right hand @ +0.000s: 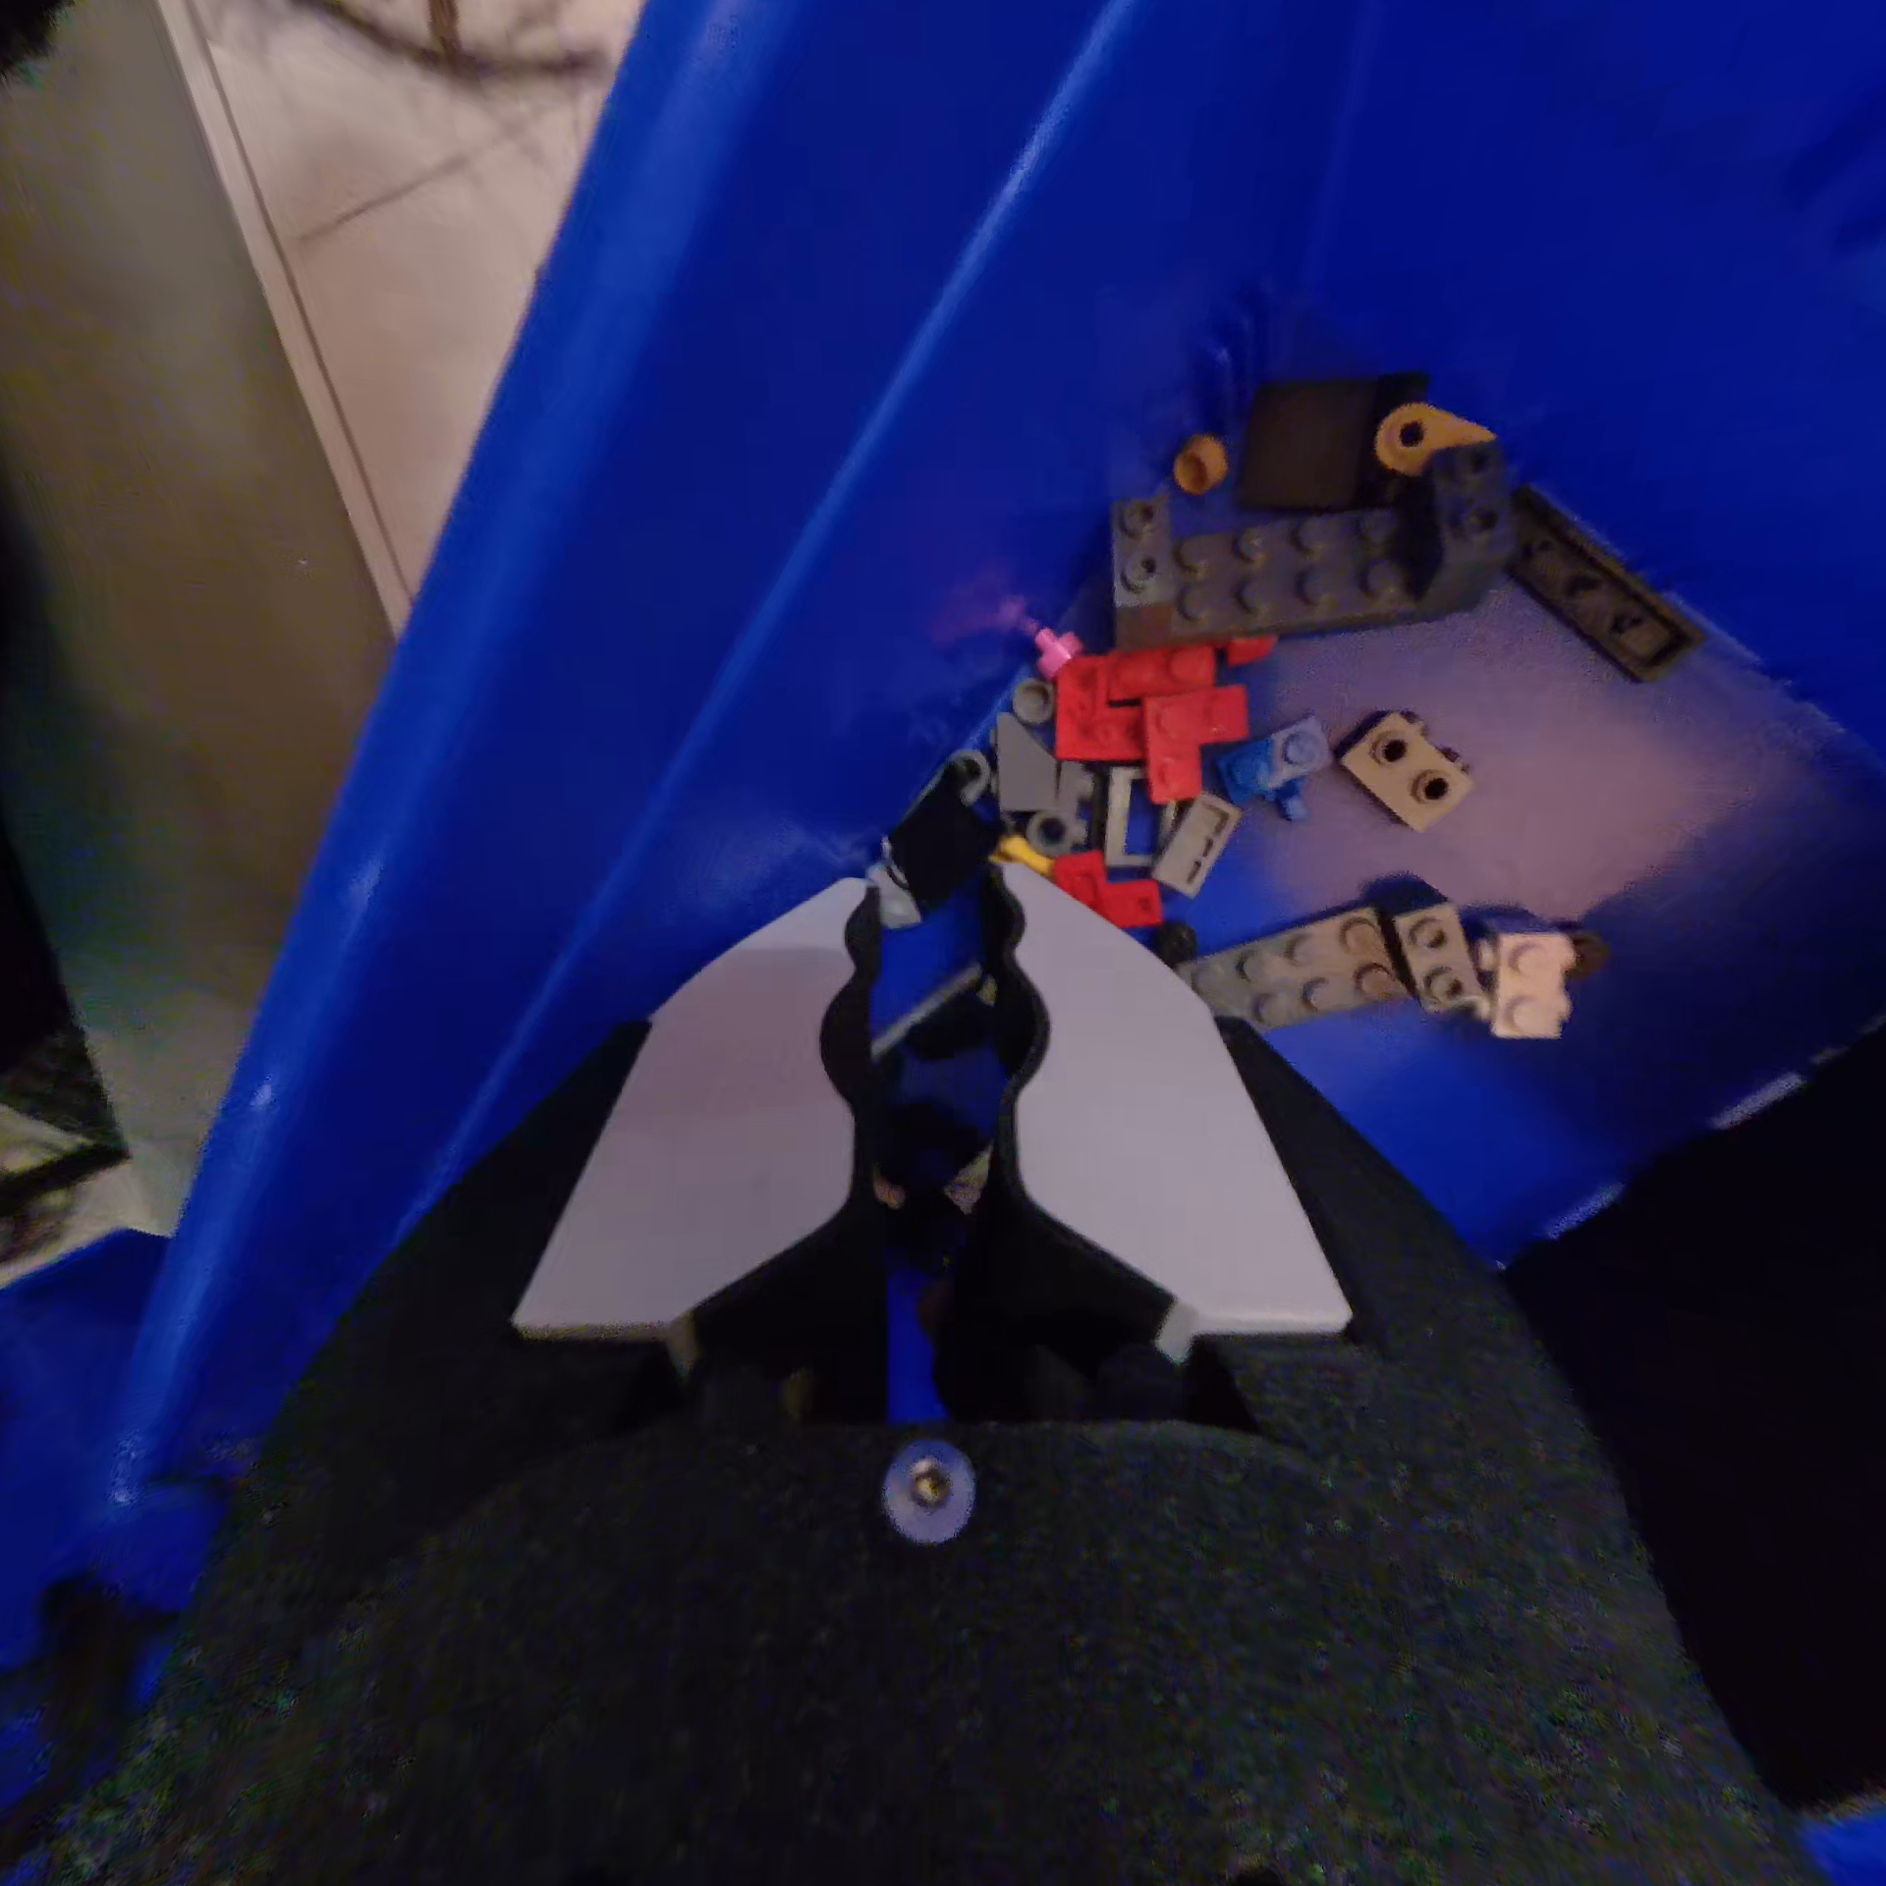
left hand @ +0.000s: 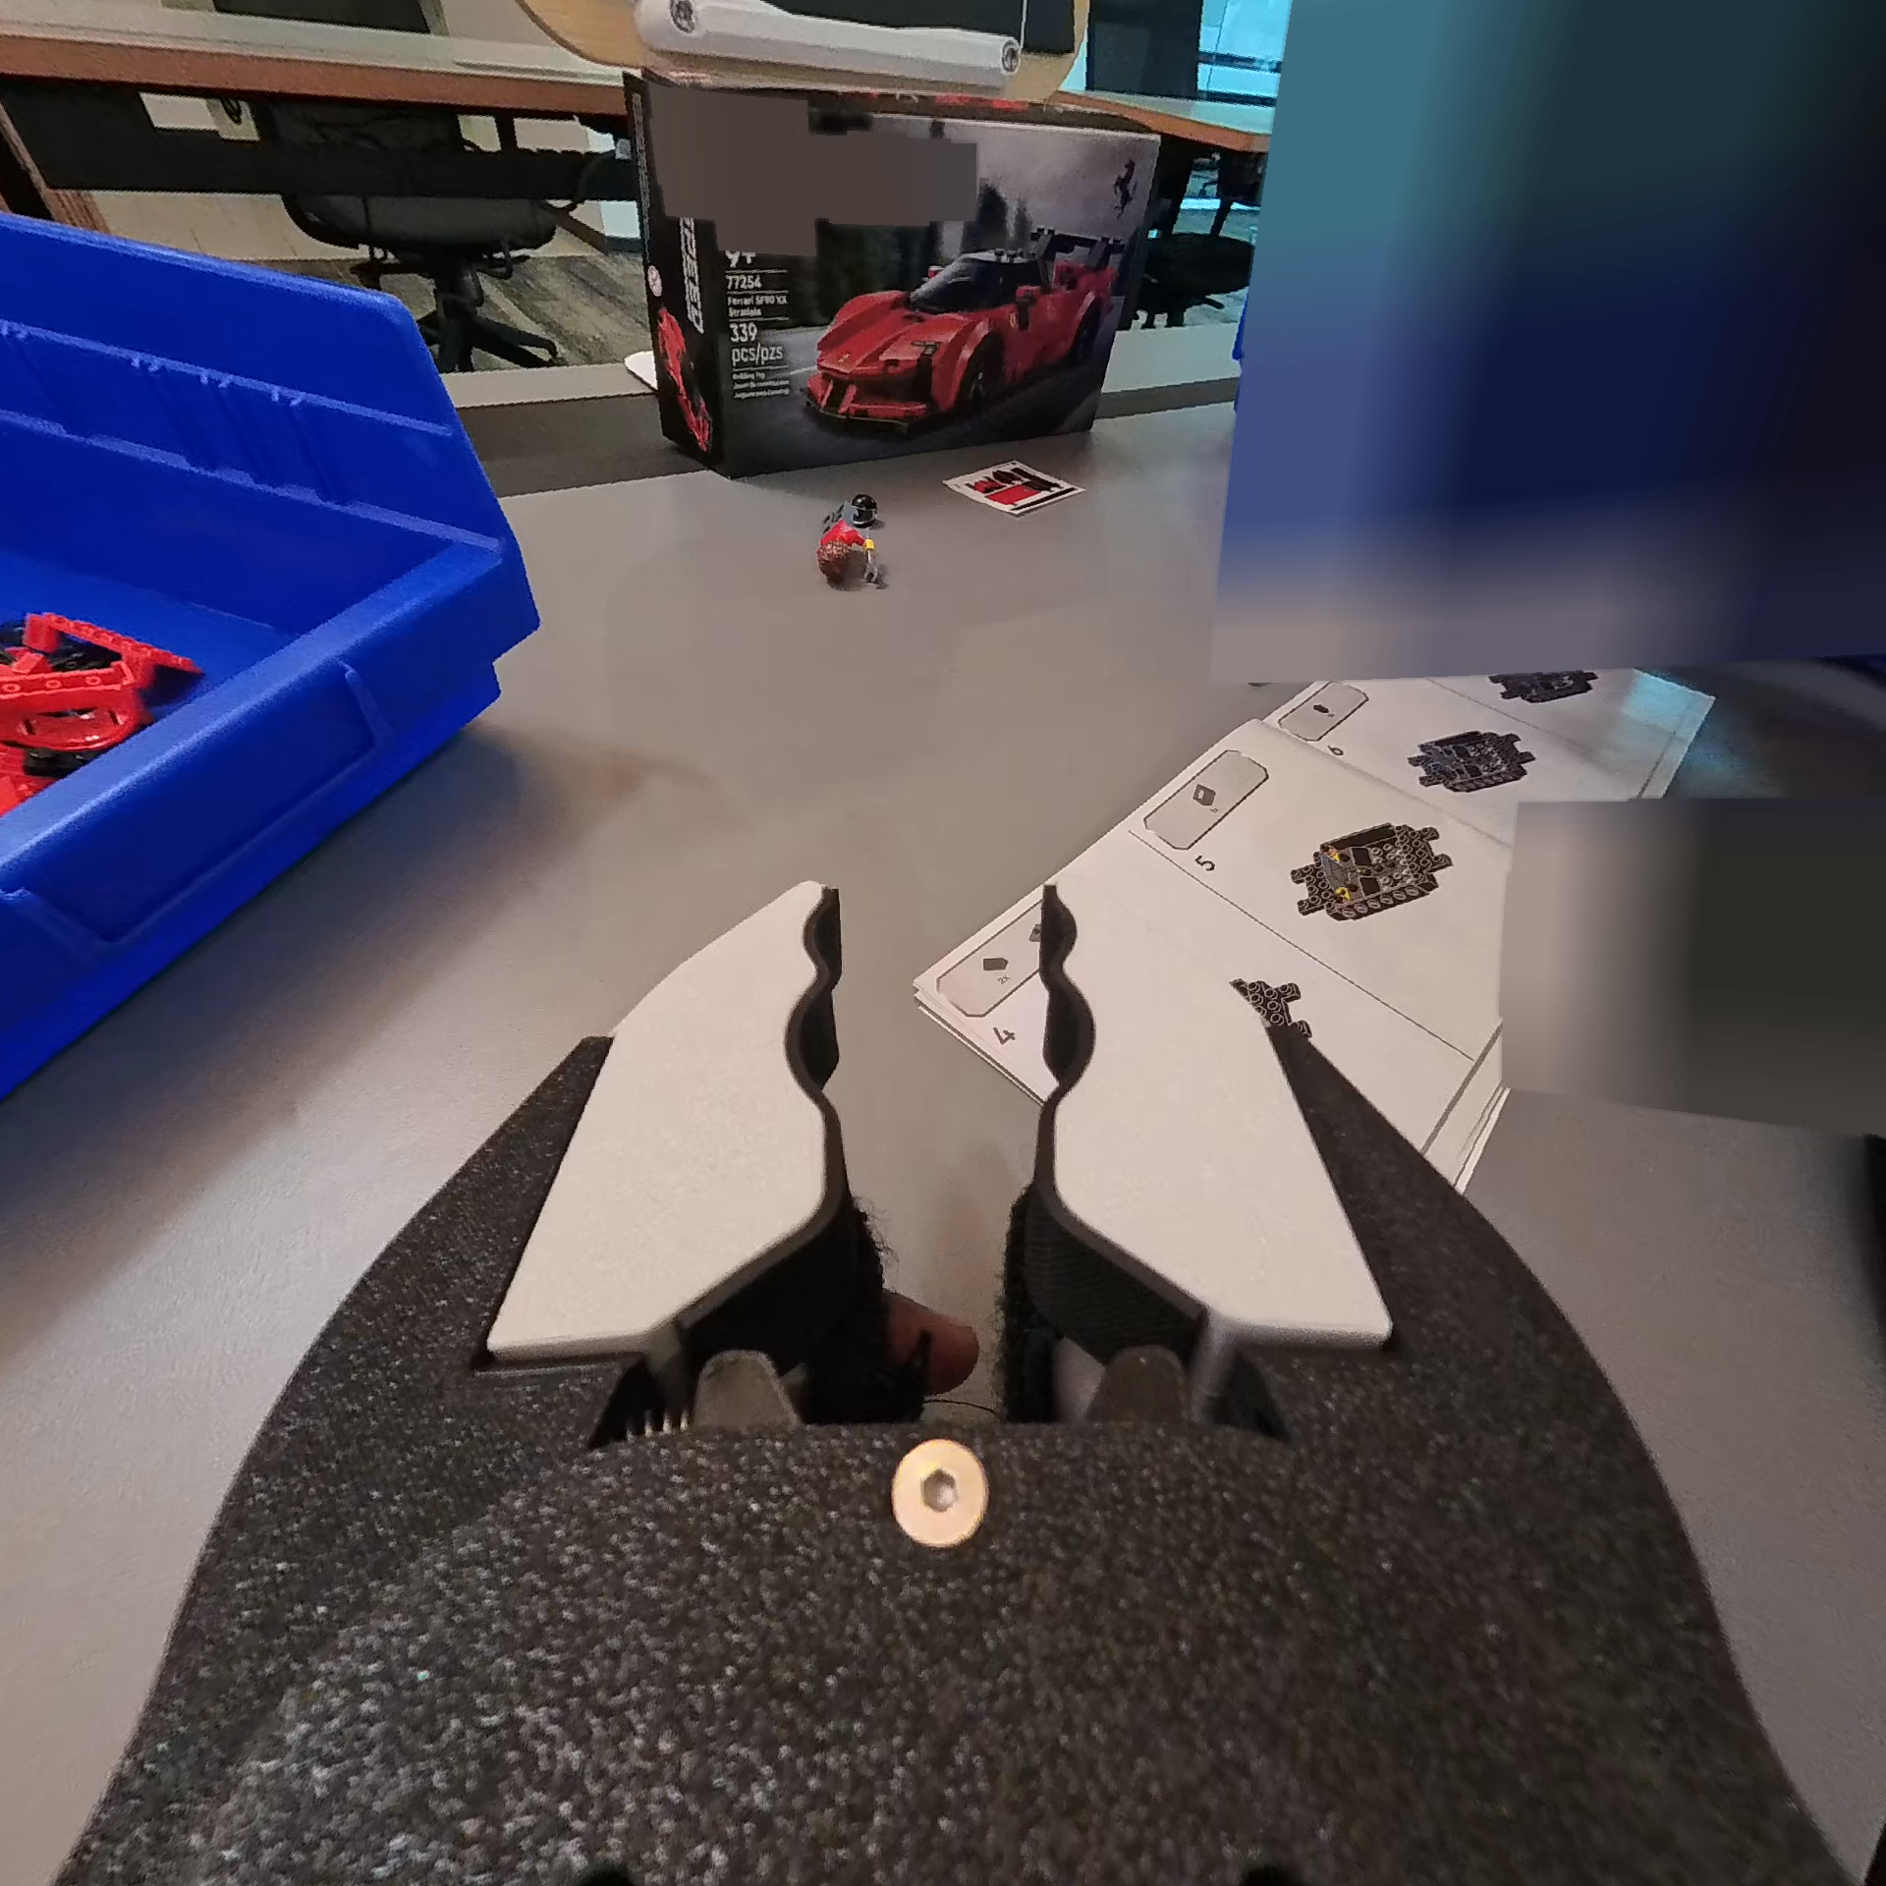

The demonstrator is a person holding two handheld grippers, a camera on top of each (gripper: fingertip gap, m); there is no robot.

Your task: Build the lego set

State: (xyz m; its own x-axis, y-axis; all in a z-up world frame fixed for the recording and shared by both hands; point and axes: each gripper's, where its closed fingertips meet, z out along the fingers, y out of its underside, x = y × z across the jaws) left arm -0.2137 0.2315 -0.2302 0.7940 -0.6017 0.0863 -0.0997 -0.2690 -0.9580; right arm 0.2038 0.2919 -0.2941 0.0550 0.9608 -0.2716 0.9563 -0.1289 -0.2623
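A grey table (left hand: pixel 714 663) is seen in the left wrist view, with a blue bin (left hand: pixel 235 572) at nine to ten o'clock, red bricks (left hand: pixel 71 704) lying in it. A dark toy-car box (left hand: pixel 898 276) is stood upright at twelve o'clock, and an open instruction booklet (left hand: pixel 1327 898) is laid flat at two o'clock. A sticker sheet (left hand: pixel 1012 486) and a small toy figure (left hand: pixel 849 541) are found just before the box. The left gripper (left hand: pixel 944 908) is held above the bare table with its fingers spread and nothing between them; its right finger overlaps the booklet's corner in view.

In the right wrist view, a second blue bin (right hand: pixel 816 408) is entered by the right gripper (right hand: pixel 934 898). A small black piece (right hand: pixel 939 842) is seen at its fingertips, apparently pinched between them, though the blur leaves pad contact uncertain. Loose bricks are scattered at one to three o'clock: dark grey plates (right hand: pixel 1296 572), red plates (right hand: pixel 1153 714), a tan brick (right hand: pixel 1408 771).
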